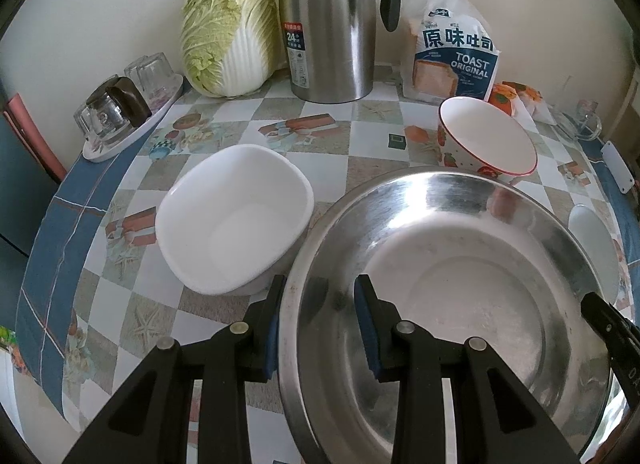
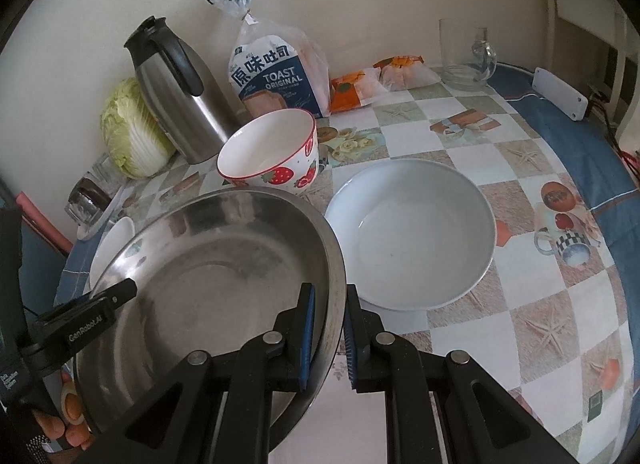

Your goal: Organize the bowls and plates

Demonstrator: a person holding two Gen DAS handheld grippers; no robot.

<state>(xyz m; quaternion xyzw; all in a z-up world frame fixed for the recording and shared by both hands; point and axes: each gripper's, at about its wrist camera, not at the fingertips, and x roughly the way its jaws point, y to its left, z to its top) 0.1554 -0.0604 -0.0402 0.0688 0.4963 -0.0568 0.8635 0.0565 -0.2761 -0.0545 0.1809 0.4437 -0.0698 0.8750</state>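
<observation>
I hold a large stainless steel basin with both my tools. My left gripper has its jaws on the left wall of the basin, one finger outside and one inside; the rim passes between them, and I cannot tell if the pads press the metal or only stand around it. My right gripper has its jaws on the right wall of the same basin, and there the blue pads sit close on both sides of the rim, pinching it.

Just left of my left jaws, a white square bowl stands upright on the surface, very close to the basin. Beyond the basin, ahead of my left jaws, a strawberry-pattern bowl is tilted, with its opening towards me. In the right wrist view this strawberry-pattern bowl lies just behind the far rim of the basin. Right of my right jaws, a round white bowl rests on the checkered surface, just beside the basin.

Farther ahead, near the wall, I see a napa cabbage, a steel thermos jug and a bag of toast bread. A glass mug stands far ahead on the right.
</observation>
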